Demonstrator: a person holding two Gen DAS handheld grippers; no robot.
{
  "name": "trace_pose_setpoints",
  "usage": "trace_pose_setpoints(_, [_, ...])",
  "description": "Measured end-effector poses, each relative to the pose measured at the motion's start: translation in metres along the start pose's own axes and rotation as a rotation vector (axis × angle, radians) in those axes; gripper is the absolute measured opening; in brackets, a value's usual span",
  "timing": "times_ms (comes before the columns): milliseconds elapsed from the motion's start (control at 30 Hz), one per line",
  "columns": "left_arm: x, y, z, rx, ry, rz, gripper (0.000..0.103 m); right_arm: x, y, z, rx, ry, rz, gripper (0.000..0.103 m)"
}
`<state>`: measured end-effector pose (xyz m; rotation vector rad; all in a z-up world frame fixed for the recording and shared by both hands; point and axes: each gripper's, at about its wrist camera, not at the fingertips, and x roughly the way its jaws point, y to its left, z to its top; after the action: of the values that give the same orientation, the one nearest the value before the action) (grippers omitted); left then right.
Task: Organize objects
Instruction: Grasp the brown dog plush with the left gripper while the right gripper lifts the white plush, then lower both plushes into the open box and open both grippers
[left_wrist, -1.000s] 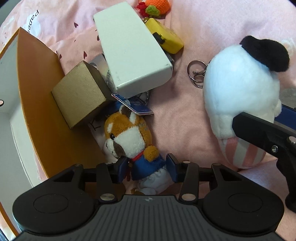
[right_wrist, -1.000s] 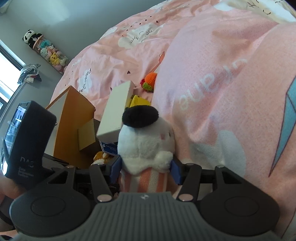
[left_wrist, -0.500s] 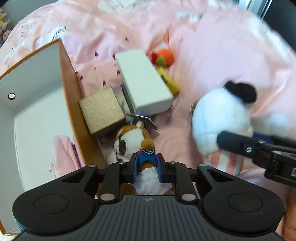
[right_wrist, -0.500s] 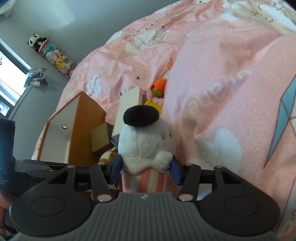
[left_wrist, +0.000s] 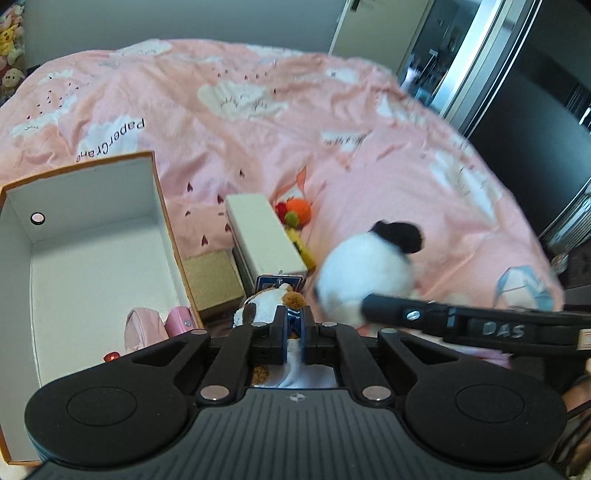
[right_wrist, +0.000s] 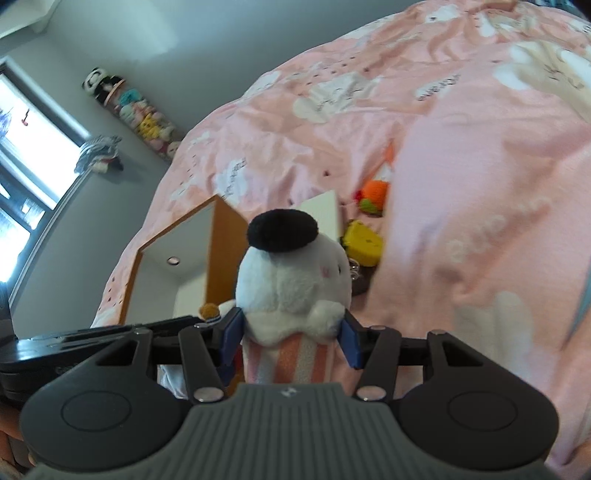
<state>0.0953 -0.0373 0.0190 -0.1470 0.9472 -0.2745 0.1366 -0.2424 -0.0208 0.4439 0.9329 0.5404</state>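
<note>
Plush on plush: the left gripper (left_wrist: 294, 325), jaws closing, pinches a brown-and-white dog toy (left_wrist: 264, 306) by its blue clothing, head pointing away from the camera. The right gripper (right_wrist: 290, 341) clamps a white plush (right_wrist: 291, 284) upright, black cap on top. Only the left view looks into the orange box (left_wrist: 168, 236) (2 pink items inside); the right view alone shows a window (right_wrist: 22, 155).

Bedroom, pink duvet (left_wrist: 258, 122), plush toys (right_wrist: 147, 122)
</note>
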Motion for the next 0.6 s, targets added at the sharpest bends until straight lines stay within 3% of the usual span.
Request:
trace_pose_setpoints(333, [-0.067,0.023,0.012,-0.048,-0.197,-0.038,0.001,-0.009,0.078,0.024,-0.160,-0.018,0.088,0.056])
trace_pose_setpoints(600, [-0.113,0.067,0.011,-0.124,-0.307,0.083,0.001,0.021,0.147,0.033,-0.282,0.007,0.199,0.056])
